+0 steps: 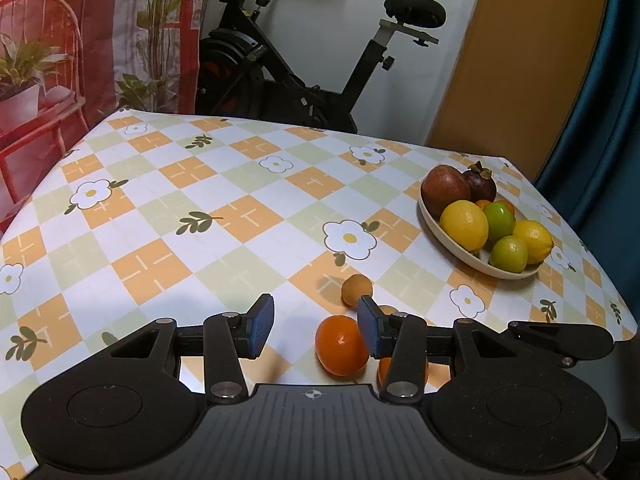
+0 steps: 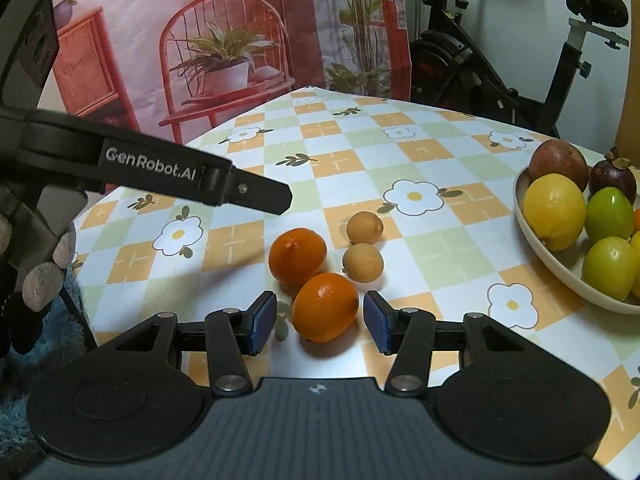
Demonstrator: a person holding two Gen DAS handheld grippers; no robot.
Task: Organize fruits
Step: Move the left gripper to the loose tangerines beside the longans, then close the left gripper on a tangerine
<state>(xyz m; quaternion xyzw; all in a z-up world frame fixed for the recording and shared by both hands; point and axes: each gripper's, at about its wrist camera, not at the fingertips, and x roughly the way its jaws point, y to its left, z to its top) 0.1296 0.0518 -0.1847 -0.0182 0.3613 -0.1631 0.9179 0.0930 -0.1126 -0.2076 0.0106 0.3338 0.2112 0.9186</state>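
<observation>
An exercise bike (image 1: 304,60) stands behind the checkered tablecloth (image 1: 200,200), beside a printed backdrop (image 2: 200,20).

One readable mark from my seat

In my right wrist view I read "GenRobot.AI" in pale letters along the black side of the left gripper (image 2: 256,192), which reaches in from the left over the tablecloth; I find nothing else legible.

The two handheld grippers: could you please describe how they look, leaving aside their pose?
Both the left gripper and the right gripper are matte black, with ribbed bases, round side discs, silver rivets and linkage arms ending in blue textured pads. White "GenRobot.AI" lettering marks the left gripper's side. No cables or sleeves show.
</observation>
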